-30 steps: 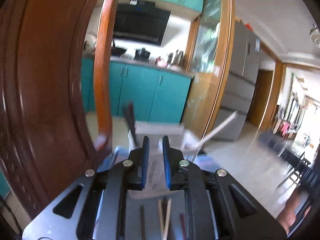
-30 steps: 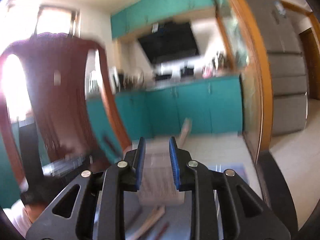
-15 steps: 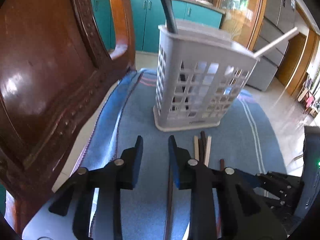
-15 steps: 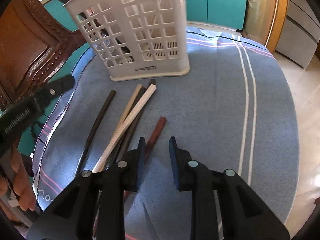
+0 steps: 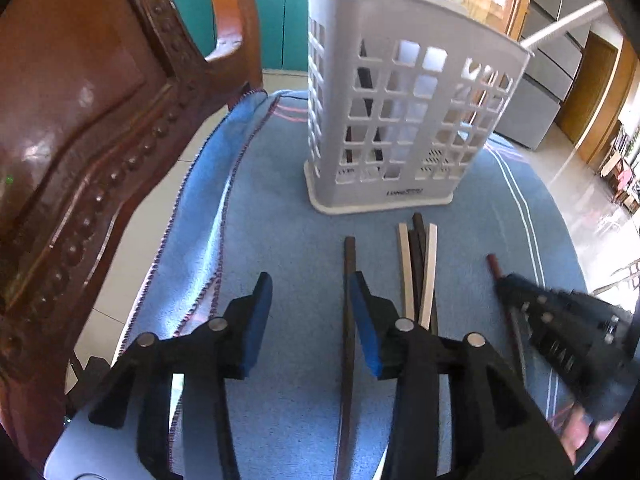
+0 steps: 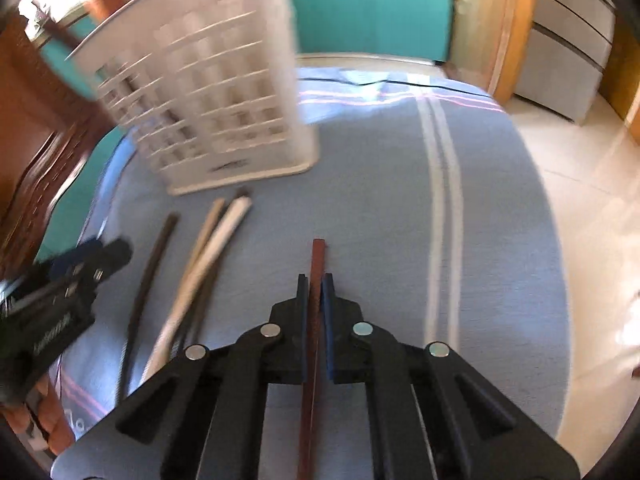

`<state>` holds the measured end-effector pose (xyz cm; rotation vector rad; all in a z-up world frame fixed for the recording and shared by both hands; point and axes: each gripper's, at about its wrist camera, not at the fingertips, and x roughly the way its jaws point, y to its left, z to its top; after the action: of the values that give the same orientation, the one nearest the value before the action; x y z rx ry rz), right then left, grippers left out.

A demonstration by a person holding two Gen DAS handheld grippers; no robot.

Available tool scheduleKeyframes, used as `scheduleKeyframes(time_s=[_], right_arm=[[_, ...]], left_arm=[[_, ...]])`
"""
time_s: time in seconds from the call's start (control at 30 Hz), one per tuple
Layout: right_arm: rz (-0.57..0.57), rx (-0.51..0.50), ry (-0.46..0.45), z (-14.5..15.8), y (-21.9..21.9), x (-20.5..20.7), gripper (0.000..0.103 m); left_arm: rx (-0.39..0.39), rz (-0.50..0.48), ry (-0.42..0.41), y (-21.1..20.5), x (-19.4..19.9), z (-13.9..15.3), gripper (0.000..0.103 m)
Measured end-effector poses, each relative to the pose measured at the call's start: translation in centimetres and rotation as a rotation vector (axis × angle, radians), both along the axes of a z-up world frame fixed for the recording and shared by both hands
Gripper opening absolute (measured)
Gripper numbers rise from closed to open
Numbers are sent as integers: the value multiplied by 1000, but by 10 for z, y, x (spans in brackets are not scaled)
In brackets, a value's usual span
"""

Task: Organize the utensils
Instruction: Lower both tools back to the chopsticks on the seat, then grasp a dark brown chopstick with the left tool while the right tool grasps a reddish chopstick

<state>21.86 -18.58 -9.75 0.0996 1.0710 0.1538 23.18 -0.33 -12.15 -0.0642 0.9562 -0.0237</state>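
Note:
A white slotted utensil holder (image 5: 400, 120) stands on a blue cloth (image 5: 280, 220), with a dark utensil and a white one inside. Several chopsticks lie in front of it. My left gripper (image 5: 308, 312) is open, low over the cloth, with a dark brown chopstick (image 5: 349, 272) lying between its fingers beside the right one. My right gripper (image 6: 316, 292) is shut on a reddish-brown chopstick (image 6: 318, 256); it also shows in the left wrist view (image 5: 568, 336). Pale and dark chopsticks (image 6: 216, 240) lie to its left, near the holder (image 6: 208, 100).
A carved wooden chair back (image 5: 80, 140) rises close on the left of the cloth. The cloth-covered round table ends at the right over a tiled floor (image 6: 592, 200). Teal kitchen cabinets (image 6: 372, 4) stand behind.
Both grippers dropped from facing the kitchen to just above the cloth. The left one opened wider around the dark chopstick. The right one closed on the reddish-brown chopstick.

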Motion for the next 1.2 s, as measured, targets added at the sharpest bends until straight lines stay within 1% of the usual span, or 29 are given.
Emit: scheduleKeyframes(time_s=[0.13, 0.23, 0.43, 0.6, 0.63, 0.7, 0.77, 1.2], right_arm=[[-14, 34, 9, -2, -6, 4, 7], [-10, 34, 5, -1, -7, 3, 8], [-11, 34, -8, 1, -5, 1, 8], [-11, 29, -9, 1, -7, 1, 9], [-11, 28, -9, 1, -6, 2, 9], [-13, 27, -10, 1, -7, 1, 11], [-17, 28, -10, 1, -8, 0, 21], [-18, 17, 3, -2, -9, -1, 22]], left_arm=[[9, -12, 19, -7, 2, -9, 42], [17, -19, 30, -12, 4, -15, 45], [40, -24, 58, -20, 8, -30, 45], [51, -33, 58, -26, 7, -33, 49], [54, -35, 59, -32, 12, -37, 49], [57, -36, 59, -33, 12, -37, 50], [62, -39, 57, -35, 14, -36, 51], [63, -41, 56, -30, 15, -34, 54]])
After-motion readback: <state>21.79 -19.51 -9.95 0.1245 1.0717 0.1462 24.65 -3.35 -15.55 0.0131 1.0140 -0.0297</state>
